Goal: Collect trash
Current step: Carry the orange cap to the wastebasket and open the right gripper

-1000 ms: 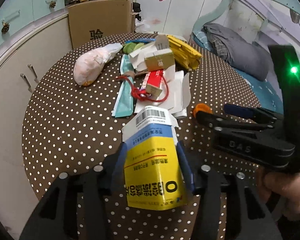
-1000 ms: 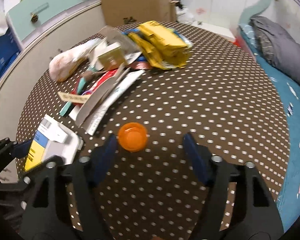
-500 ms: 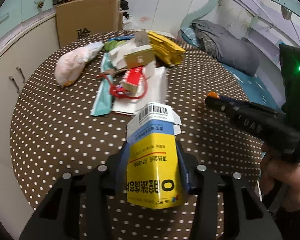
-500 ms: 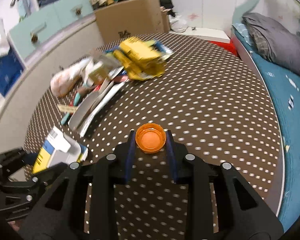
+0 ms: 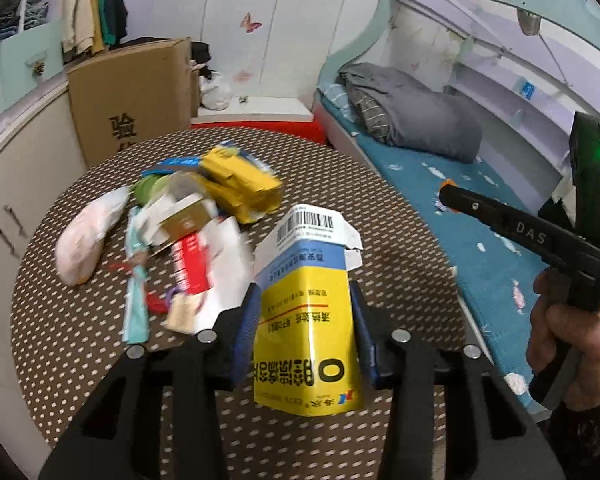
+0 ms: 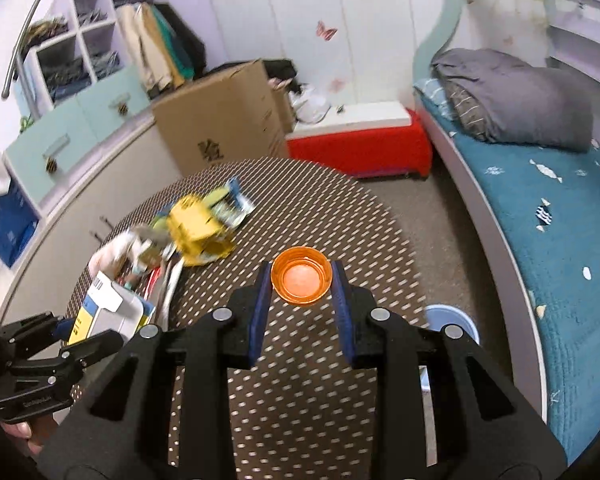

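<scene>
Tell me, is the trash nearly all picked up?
Not yet. In hand: the left gripper is shut on a yellow box, and the right gripper is shut on an orange cap. No piece shows as binned yet. Left: a pile of wrappers, cartons and a bag on the table. A blue tub beside the table may be the bin.

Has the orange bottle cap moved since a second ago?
Yes. The orange cap lay on the dotted table then; now the right gripper holds it between its fingers, lifted off the tabletop.
</scene>
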